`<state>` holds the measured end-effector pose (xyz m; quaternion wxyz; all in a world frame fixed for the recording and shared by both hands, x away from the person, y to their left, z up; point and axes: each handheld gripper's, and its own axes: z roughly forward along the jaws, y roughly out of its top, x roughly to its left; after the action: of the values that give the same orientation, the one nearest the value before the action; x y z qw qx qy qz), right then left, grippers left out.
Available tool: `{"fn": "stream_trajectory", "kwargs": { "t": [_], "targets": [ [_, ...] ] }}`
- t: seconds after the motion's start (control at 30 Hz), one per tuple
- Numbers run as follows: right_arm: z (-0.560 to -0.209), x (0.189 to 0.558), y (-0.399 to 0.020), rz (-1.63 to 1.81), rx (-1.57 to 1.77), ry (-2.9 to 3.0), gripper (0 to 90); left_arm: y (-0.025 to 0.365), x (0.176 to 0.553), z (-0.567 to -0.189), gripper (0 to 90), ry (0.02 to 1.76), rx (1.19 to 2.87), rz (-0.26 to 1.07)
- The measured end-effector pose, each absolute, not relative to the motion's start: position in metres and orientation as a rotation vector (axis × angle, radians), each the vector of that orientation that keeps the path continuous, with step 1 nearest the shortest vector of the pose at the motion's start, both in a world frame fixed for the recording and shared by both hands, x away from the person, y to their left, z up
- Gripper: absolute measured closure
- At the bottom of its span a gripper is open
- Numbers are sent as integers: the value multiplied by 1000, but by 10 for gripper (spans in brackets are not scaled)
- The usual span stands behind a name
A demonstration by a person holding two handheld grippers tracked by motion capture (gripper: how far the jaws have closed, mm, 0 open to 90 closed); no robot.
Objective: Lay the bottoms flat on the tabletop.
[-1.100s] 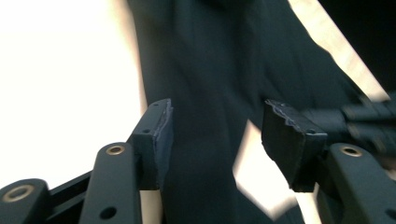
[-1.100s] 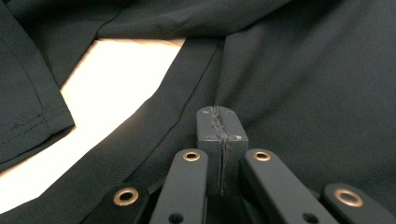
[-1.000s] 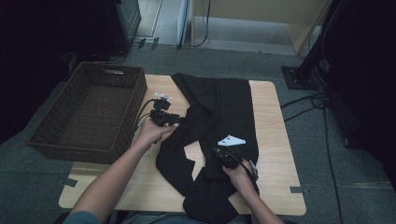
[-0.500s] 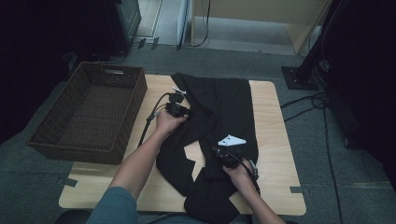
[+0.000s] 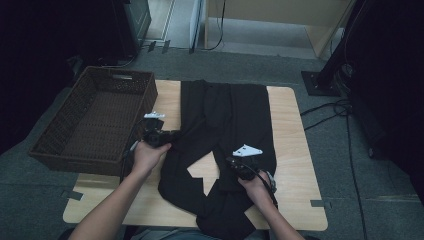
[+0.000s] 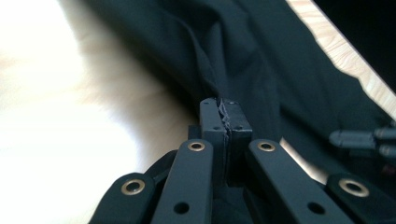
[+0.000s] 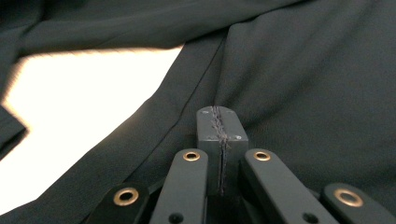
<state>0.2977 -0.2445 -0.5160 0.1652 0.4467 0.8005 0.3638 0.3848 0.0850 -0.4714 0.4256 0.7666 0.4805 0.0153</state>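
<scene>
Pulling left tongs (image 6: 224, 122) back toward basket (image 5: 95, 117), now clamped on garment (image 5: 225, 120); right tongs (image 7: 219, 122) pinch cloth, unmoved

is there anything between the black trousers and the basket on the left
Nothing visible. The left tool pinches the near edge of the black trousers, and only bare wooden table lies between that edge and the wicker basket.

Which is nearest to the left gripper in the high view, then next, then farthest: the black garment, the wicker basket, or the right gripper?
1. Black garment: its left edge is pinched in the left gripper.
2. Wicker basket: just to that gripper's left, at the table's left edge.
3. Right gripper: across the garment, right and nearer the person.
</scene>
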Motion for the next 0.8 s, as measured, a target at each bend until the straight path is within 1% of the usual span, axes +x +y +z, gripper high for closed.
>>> {"fn": "stream_trajectory", "kwargs": {
  "t": [0.07, 0.13, 0.17, 0.2, 0.23, 0.27, 0.3, 0.4, 0.5, 0.53, 0.63, 0.7, 0.8],
  "targets": [
    [-516, 297, -245, 1032, 1274, 2284, 896, 97, 377, -477, 899, 1230, 1921, 49],
    [-515, 298, -246, 1027, 1275, 2288, 896, 110, 375, -483, 887, 1308, 1866, 23],
    [-515, 298, -246, 1023, 1279, 2291, 895, 114, 376, -485, 878, 1331, 1867, 10],
    [-515, 298, -246, 1019, 1276, 2292, 896, 115, 376, -486, 857, 1335, 1869, 1],
    [-515, 299, -247, 1018, 1281, 2290, 895, 115, 376, -486, 807, 1330, 1864, -11],
    [-514, 299, -247, 1014, 1284, 2289, 896, 115, 376, -484, 751, 1320, 1856, -24],
    [-514, 299, -247, 1014, 1286, 2287, 896, 114, 376, -482, 719, 1302, 1851, -31],
    [-514, 299, -247, 1012, 1286, 2288, 896, 108, 371, -472, 651, 1245, 1856, -9],
    [-514, 299, -247, 1013, 1289, 2287, 896, 98, 364, -461, 631, 1177, 1885, 24],
    [-514, 299, -247, 1012, 1288, 2286, 896, 95, 362, -456, 623, 1154, 1895, 53],
    [-514, 299, -247, 1015, 1291, 2284, 895, 87, 355, -439, 593, 1084, 1893, 55],
    [-515, 299, -247, 1014, 1290, 2284, 895, 82, 350, -424, 573, 1031, 1900, 96],
    [-515, 298, -247, 1015, 1288, 2281, 895, 75, 350, -416, 562, 995, 1905, 37]
  ]
}}
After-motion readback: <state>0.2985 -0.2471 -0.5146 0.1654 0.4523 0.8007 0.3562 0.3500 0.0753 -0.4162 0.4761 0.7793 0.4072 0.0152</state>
